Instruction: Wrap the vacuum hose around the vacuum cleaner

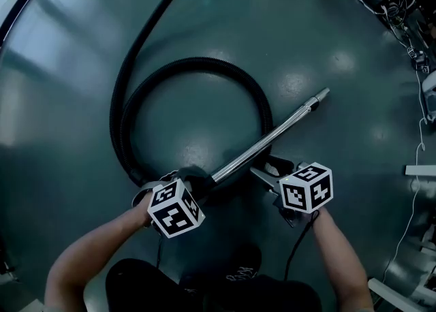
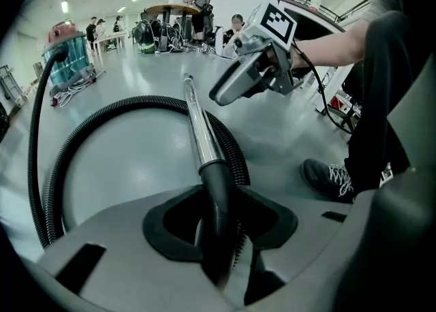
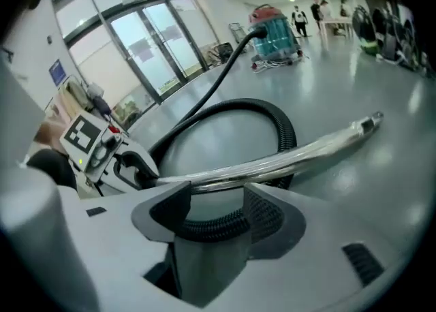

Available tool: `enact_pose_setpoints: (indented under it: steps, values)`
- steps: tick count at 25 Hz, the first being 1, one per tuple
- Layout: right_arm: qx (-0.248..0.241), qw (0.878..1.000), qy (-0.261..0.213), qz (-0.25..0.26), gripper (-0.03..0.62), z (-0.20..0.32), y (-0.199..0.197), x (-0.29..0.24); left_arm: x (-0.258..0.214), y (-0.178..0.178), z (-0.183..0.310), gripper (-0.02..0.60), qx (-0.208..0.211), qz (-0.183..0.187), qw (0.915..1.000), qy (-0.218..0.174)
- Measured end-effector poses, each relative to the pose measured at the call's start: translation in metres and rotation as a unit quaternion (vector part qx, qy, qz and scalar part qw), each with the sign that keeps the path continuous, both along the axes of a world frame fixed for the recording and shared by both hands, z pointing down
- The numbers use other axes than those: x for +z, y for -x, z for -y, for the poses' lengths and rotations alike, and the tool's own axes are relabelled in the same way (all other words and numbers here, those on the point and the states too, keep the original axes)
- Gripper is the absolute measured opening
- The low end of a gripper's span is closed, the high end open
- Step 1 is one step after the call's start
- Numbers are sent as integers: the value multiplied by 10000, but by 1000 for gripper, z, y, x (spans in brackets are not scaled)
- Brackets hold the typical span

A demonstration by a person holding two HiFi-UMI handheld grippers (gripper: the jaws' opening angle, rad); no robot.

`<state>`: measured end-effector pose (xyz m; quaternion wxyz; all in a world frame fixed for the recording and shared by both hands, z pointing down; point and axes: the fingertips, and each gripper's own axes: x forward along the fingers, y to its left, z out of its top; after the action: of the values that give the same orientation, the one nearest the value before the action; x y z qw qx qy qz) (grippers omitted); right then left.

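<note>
Two fingers [image 2: 170, 221] of the left gripper [image 2: 219, 212] are half closed and squeeze the black end of the metal tube [image 2: 197, 127]. The right gripper [image 3: 214, 201] has its fingers [image 3: 272, 216] wide apart and holds nothing. A bit of the black hose [image 3: 212, 229] shows through the gap between them. The black hose makes a big loop on the floor [image 1: 61, 99]. It runs off to the vacuum cleaner [image 3: 276, 28], which stands far away.

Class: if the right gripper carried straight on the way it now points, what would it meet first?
Probably the shiny metal vacuum wand, which crosses just ahead of the right gripper's open jaws. The black ribbed vacuum hose shows through the gap, seemingly lower; depth is unclear.
</note>
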<state>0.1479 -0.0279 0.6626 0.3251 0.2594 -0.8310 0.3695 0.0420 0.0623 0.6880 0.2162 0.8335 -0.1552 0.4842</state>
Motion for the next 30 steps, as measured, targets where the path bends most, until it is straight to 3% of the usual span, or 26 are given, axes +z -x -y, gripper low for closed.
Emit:
enact_pose_setpoints:
  steps: [3, 10, 15, 24, 27, 30]
  values:
    - [946, 9922, 609, 532, 254, 6, 8, 9, 0, -3, 0, 160, -24, 41, 10000, 6]
    - [2602, 9500, 1381, 1040, 256, 19, 12, 27, 0, -3, 4, 160, -144, 209, 9996, -89]
    - [2822, 9423, 1607, 815, 256, 14, 20, 39, 0, -7, 1, 160, -161, 190, 9996, -115]
    - [3292, 9295, 1477, 760, 256, 24, 20, 44, -2, -11, 6, 155, -233, 243, 9989, -325]
    - [3483, 9184, 1742, 700, 256, 23, 19, 54, -3, -18, -1, 155, -131, 241, 9993, -262]
    - [3513, 9150, 1883, 622, 255, 26, 19, 62, -3, -23, -6, 155, -94, 326, 9991, -264]
